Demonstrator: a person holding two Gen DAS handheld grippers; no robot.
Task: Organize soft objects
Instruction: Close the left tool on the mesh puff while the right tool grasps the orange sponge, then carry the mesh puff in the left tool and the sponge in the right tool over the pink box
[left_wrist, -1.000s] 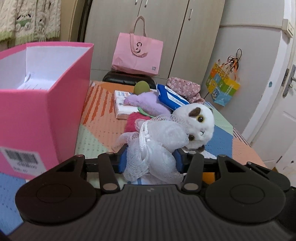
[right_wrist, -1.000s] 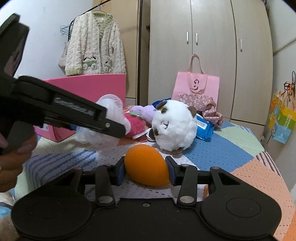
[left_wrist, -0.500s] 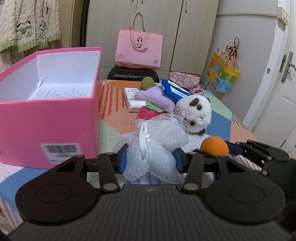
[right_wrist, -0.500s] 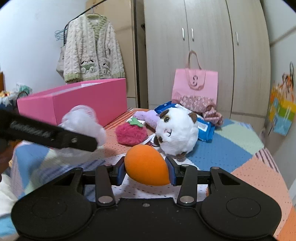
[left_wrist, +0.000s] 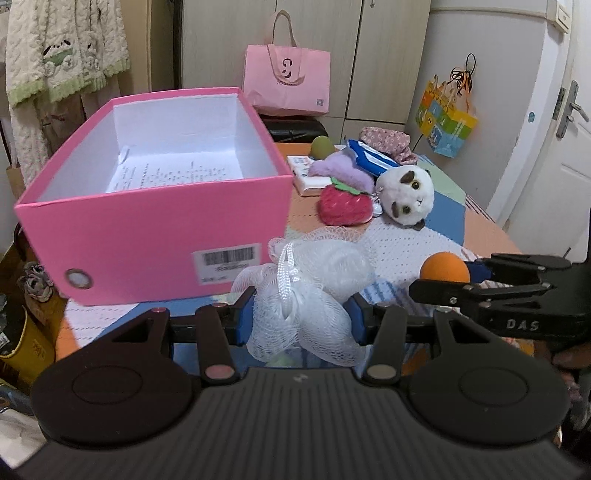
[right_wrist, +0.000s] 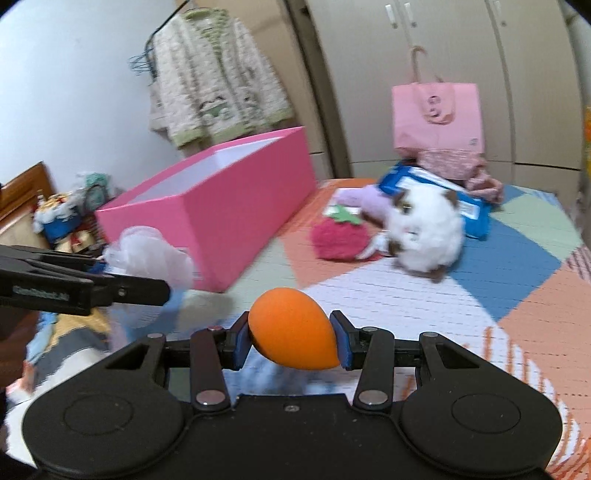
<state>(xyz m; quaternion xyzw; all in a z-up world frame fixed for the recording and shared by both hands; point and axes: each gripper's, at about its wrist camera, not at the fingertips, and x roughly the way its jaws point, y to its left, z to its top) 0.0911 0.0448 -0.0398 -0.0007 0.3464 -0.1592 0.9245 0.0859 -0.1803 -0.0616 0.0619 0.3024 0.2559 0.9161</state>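
White letters "DAS" read on the side of the black right tool (left_wrist: 466, 277). The pink cardboard box (left_wrist: 155, 236) carries a barcode sticker, its print too small to read.

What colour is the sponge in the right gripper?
Orange sponge; clearest in the right wrist view.

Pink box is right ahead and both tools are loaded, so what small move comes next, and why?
Probably carry the left tool forward and up over the pink box, then let go. It is shut on the white mesh pouf, which hangs just short of the box's near wall, below its rim, and the box is open-topped with only paper inside. The right tool, gripping the orange sponge, can follow.
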